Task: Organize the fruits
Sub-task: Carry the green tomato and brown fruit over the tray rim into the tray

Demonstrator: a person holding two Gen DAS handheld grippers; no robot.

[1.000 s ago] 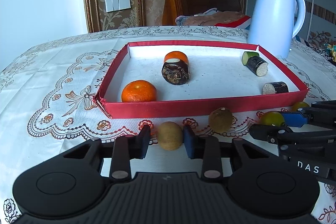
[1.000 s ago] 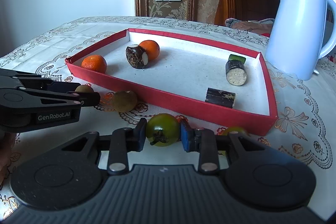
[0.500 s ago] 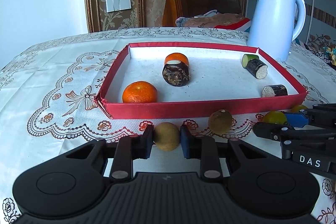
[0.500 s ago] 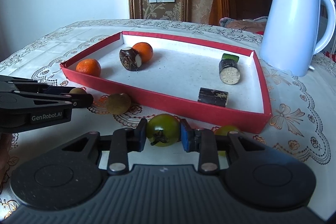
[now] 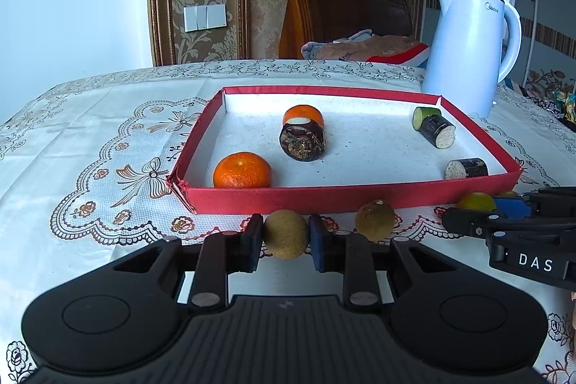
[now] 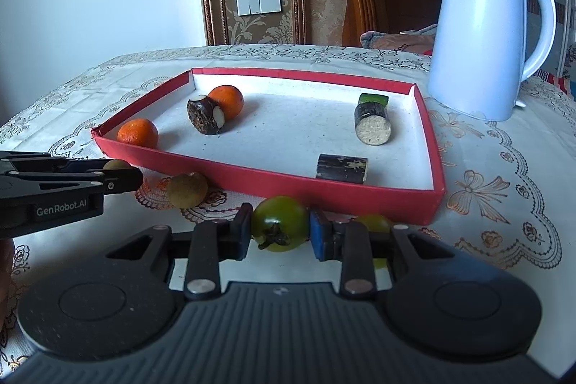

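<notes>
The left gripper [image 5: 285, 237] pinches a round brown fruit [image 5: 286, 233] between its two fingers [image 5: 251, 242], each pad pressed against a side of it, just in front of the near wall of the red tray [image 5: 324, 198]. A second brown fruit [image 5: 374, 219] sits on the surface [image 5: 90, 168] just to the right of those fingers, apart from them and close to the tray wall. The right gripper [image 6: 279, 231] pinches a green tomato [image 6: 280, 228] in the same way — its stem end faces the camera and the fingers [image 6: 242, 234] clamp it from both sides, just short of the tray's near wall. A yellow-green fruit [image 6: 374, 222] lies partly hidden behind the right finger of this gripper; whether it touches the tray cannot be told. Inside the tray lie two oranges — one [image 5: 242, 170] in the near left corner, the other [image 5: 303, 114] farther back, touching a dark stubby cane piece [image 5: 302, 143]. On the tray's right side a green-ended piece [image 5: 426, 117] touches another dark piece [image 5: 438, 131], and a third dark piece [image 5: 467, 168] lies near the front right corner. A white kettle [image 5: 468, 49] stands on the surface beyond the tray.
</notes>
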